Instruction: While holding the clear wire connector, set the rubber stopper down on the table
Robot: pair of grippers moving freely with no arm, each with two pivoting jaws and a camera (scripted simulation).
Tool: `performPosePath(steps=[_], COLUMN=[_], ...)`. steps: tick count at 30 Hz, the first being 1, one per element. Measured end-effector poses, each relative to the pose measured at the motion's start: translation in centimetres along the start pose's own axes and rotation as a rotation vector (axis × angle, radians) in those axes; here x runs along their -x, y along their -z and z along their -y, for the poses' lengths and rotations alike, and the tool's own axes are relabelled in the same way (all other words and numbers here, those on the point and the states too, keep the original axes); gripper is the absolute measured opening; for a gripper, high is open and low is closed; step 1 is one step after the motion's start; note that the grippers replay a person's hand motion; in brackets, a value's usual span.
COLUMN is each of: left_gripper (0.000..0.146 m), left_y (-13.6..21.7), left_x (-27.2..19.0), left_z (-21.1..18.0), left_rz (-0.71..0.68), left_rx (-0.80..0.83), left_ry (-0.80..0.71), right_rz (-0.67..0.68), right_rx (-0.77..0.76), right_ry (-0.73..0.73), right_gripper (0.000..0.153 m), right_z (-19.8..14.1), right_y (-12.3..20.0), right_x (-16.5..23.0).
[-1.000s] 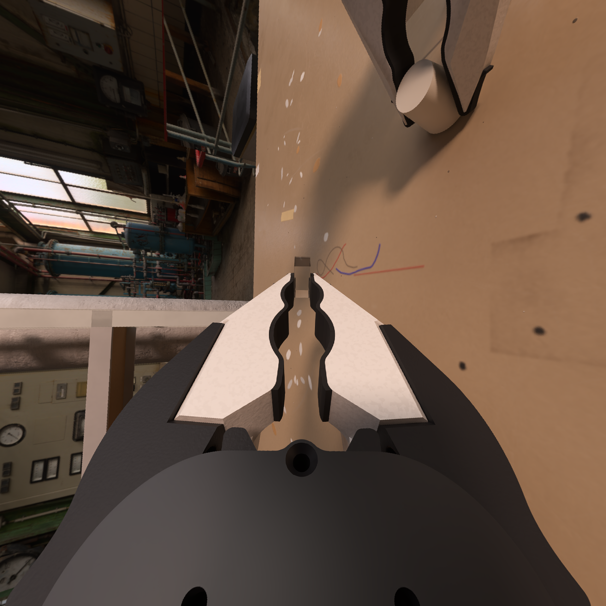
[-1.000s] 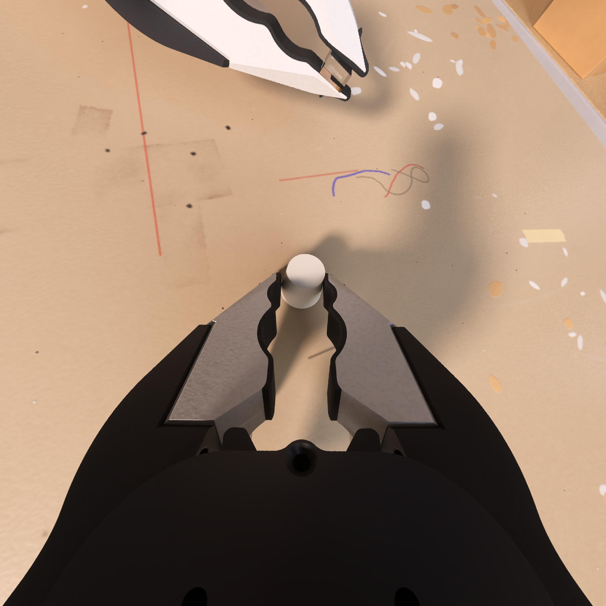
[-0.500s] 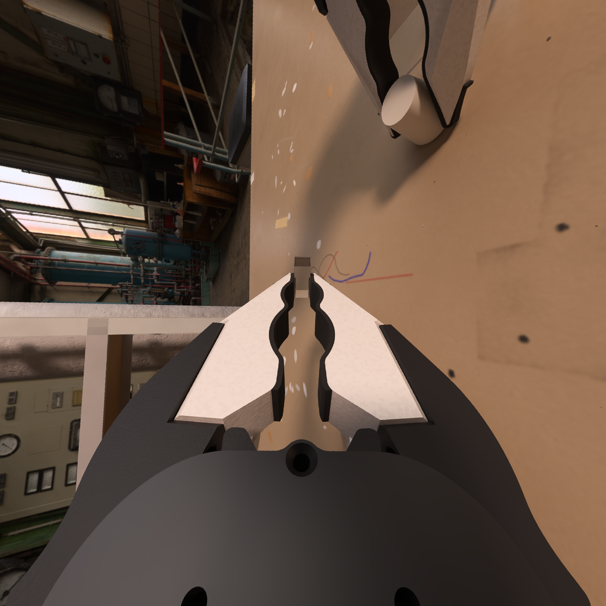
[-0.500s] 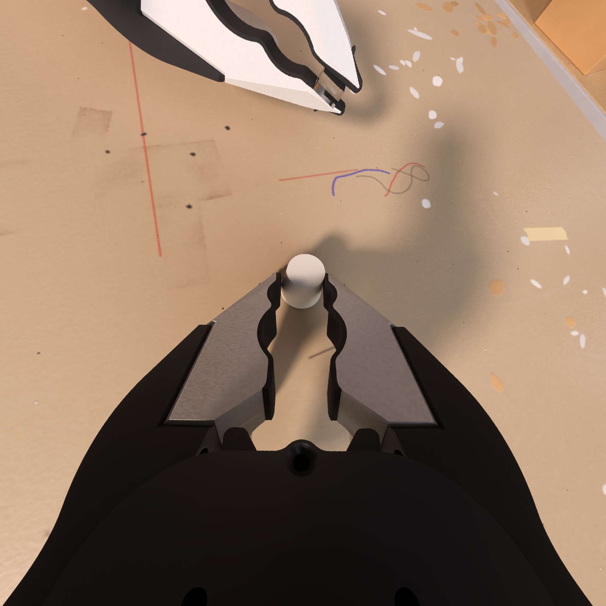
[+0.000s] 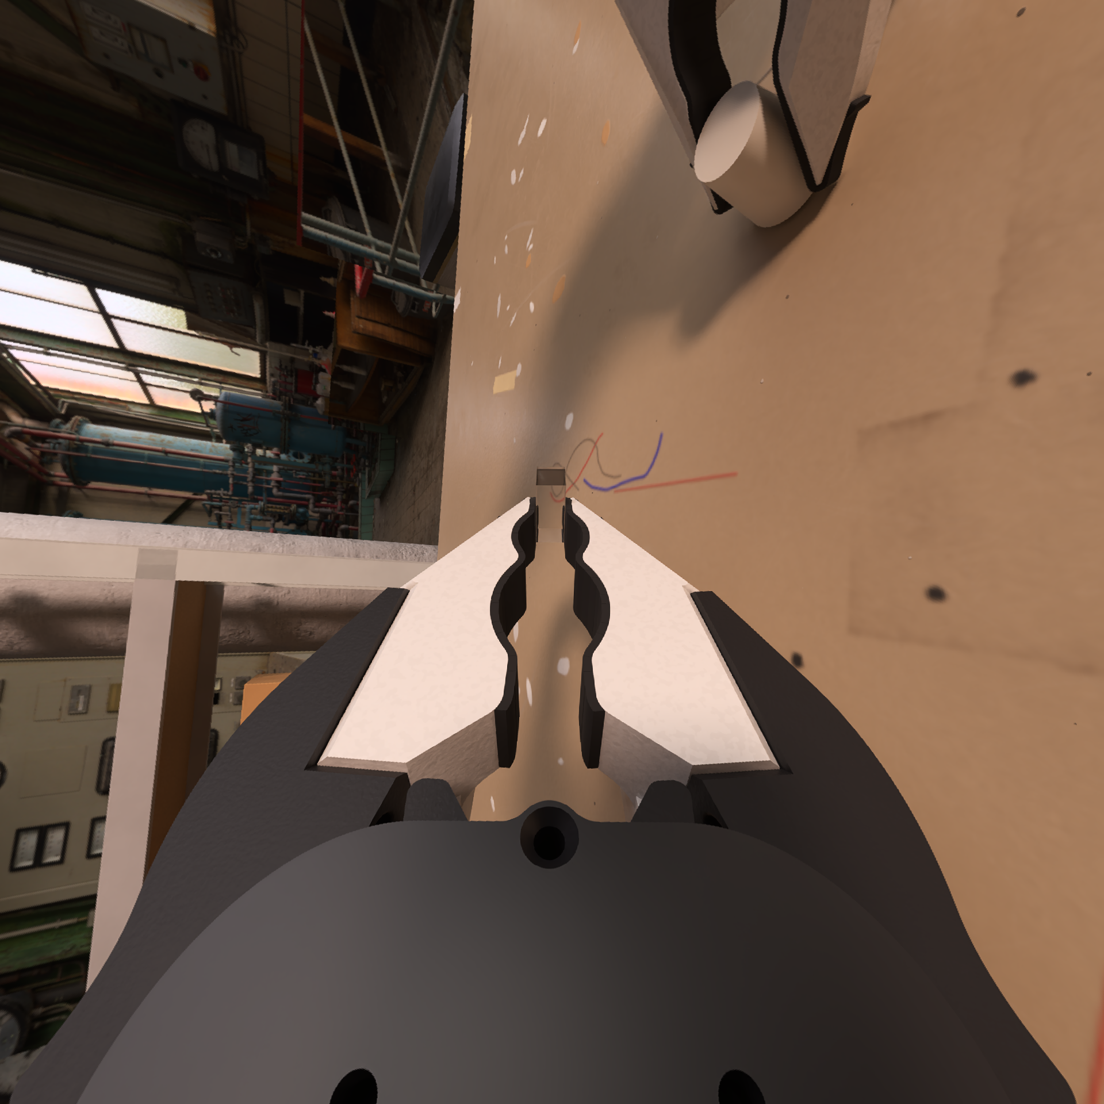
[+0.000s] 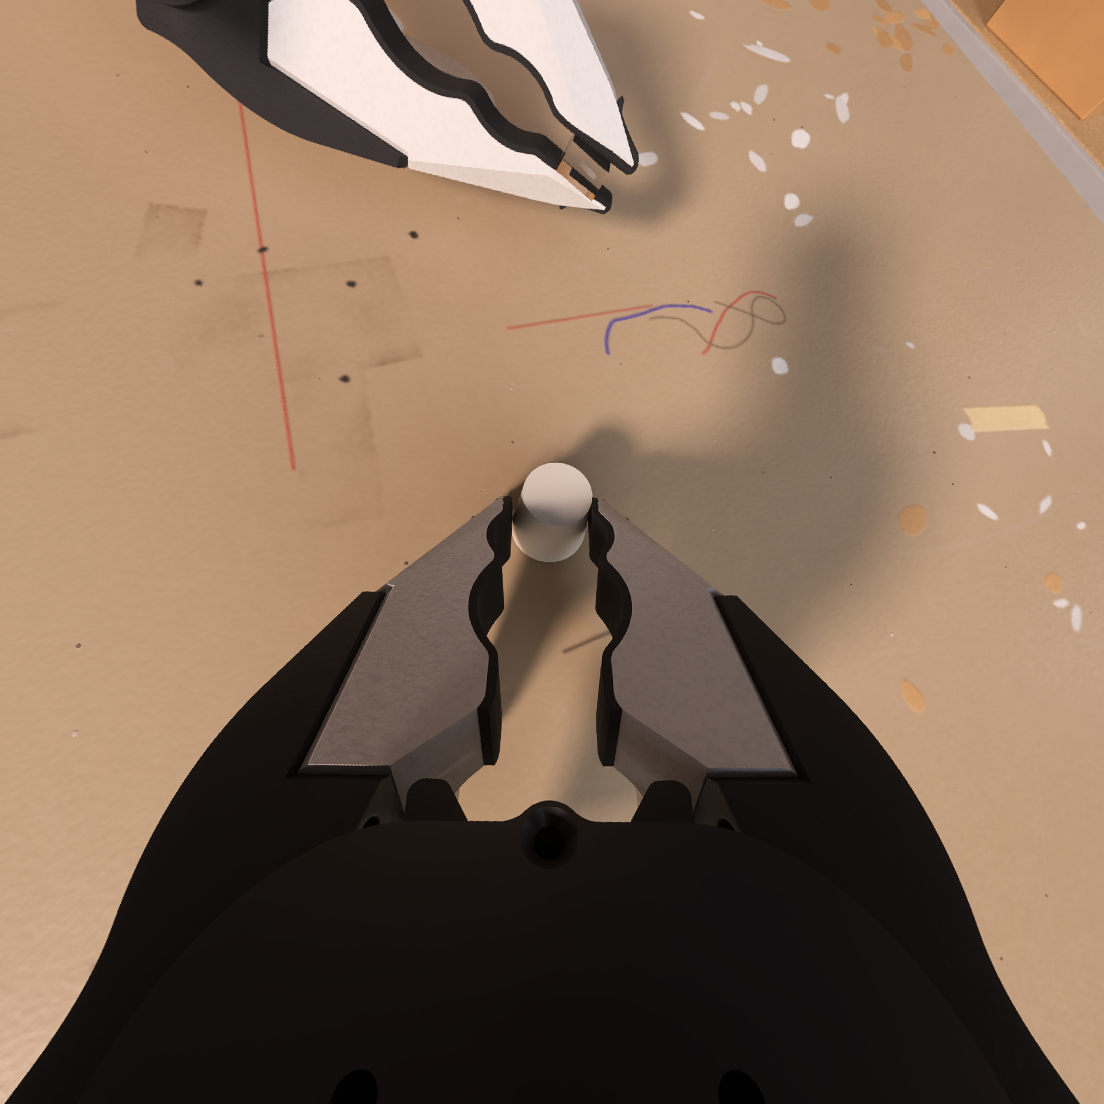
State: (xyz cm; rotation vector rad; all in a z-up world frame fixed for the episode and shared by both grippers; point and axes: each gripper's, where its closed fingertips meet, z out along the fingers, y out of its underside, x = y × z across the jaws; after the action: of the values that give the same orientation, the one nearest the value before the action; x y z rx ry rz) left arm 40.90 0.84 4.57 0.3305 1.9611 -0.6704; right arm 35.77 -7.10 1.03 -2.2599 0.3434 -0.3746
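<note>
My left gripper (image 5: 550, 508) is shut on the clear wire connector (image 5: 550, 491), a small see-through block sticking out past its tips. It also shows at the top of the right wrist view (image 6: 597, 179), with the connector (image 6: 576, 167) between its tips just above the table. My right gripper (image 6: 551, 508) is shut on the rubber stopper (image 6: 552, 508), a pale, cream-coloured short cylinder held at the fingertips close over the tan table (image 6: 179, 537). In the left wrist view the right gripper (image 5: 770, 149) and the stopper (image 5: 750, 155) sit at the top right, near the table surface.
Thin red, blue and dark wire scraps (image 6: 687, 319) lie on the table between the two grippers. A long red line (image 6: 269, 299) runs at the left. White and orange flecks (image 6: 776, 137) and a tape strip (image 6: 1006, 417) lie to the right. The table edge (image 6: 1015, 101) is at the top right.
The left gripper with the connector has moved nearer to the right gripper and lower in the right wrist view. The right gripper still grips the stopper in the same way.
</note>
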Motion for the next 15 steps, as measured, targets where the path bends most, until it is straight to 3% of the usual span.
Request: performPosePath(steps=[15], left_gripper=[0.008], left_y=[0.04], left_x=[-0.29], left_z=[0.87], left_rz=[0.015], left_rx=[-0.008], left_ry=[-0.055], right_rz=[0.001], right_rx=[0.000], right_ry=[-0.002], right_gripper=[0.025], right_z=[0.00], right_y=[0.00], right_x=[0.00])
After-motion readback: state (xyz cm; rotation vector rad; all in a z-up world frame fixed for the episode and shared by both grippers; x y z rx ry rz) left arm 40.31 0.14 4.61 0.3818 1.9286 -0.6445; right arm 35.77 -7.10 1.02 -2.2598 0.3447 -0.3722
